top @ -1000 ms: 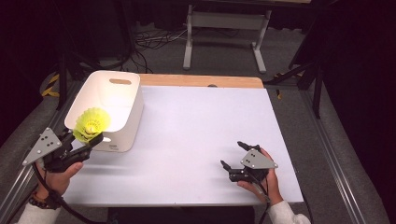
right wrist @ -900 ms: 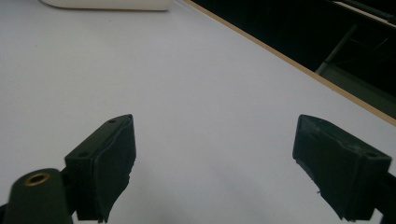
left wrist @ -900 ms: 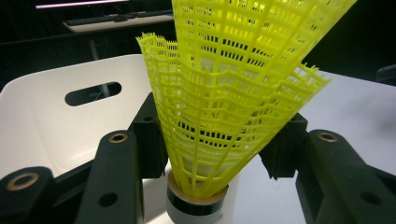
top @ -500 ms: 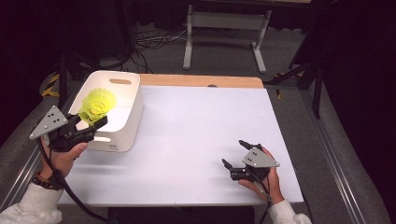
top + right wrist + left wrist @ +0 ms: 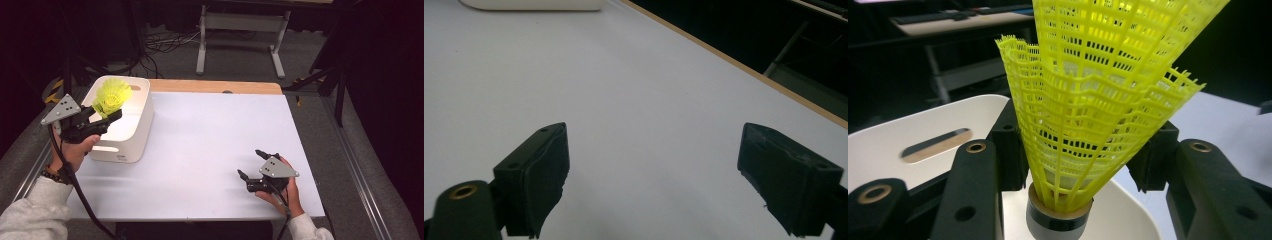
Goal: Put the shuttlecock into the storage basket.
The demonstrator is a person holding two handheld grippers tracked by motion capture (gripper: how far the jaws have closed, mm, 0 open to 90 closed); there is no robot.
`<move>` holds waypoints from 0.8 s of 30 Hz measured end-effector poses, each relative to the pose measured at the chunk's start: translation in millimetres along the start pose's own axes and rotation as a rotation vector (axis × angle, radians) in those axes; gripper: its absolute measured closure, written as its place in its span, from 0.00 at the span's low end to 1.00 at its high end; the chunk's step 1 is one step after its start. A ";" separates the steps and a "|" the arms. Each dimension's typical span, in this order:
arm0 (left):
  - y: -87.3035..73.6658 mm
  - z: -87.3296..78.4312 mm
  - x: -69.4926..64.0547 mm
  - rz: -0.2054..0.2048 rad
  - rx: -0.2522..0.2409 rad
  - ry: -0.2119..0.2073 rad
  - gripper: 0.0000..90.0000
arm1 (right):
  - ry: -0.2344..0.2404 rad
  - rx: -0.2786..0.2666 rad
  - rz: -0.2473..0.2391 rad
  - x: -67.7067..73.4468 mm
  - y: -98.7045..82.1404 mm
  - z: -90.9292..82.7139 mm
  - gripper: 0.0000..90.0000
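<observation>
1. Between the left gripper's (image 5: 107, 114) half-closed jaws, a yellow shuttlecock (image 5: 1098, 100) sits clamped, skirt fanning outward, above the white bin (image 5: 142, 117).
2. Right gripper (image 5: 254, 165) rests low on the table (image 5: 210, 135), jaws wide, empty.

A: any readable text, labels, numbers?
B: none. small dark mark low on the white bin (image 5: 131, 150) front, too small to read.
A: desk (image 5: 210, 145)?
B: plain white, no print.
</observation>
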State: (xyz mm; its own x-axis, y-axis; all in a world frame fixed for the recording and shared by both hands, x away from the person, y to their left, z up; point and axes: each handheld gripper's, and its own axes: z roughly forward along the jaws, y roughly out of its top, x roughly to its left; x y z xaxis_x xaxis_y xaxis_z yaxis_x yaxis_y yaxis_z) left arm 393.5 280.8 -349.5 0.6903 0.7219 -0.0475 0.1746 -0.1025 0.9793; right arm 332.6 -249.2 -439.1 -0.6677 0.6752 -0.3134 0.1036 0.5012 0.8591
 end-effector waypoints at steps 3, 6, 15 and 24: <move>4.4 7.9 5.0 0.000 0.033 0.006 0.57 | 0.006 0.002 -0.001 0.4 0.2 0.4 0.16; 8.7 13.3 9.0 -0.003 0.046 0.023 0.57 | 0.011 -0.001 -0.002 0.9 0.8 0.4 0.16; 16.1 34.5 23.3 -0.010 0.077 0.032 0.57 | 0.021 0.009 -0.003 0.6 0.0 4.2 0.16; 21.5 60.0 45.6 -0.012 0.119 0.089 0.57 | 0.026 0.008 -0.009 -1.1 2.2 7.5 0.16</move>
State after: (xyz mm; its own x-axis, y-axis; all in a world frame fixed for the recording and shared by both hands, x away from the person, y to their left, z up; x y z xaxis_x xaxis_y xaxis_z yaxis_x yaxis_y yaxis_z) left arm 470.9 270.4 -342.4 0.6236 0.7809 -0.0363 0.2679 -0.1698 0.9484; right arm 339.1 -244.8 -439.9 -0.6876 0.6564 -0.3103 0.1030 0.5113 0.8532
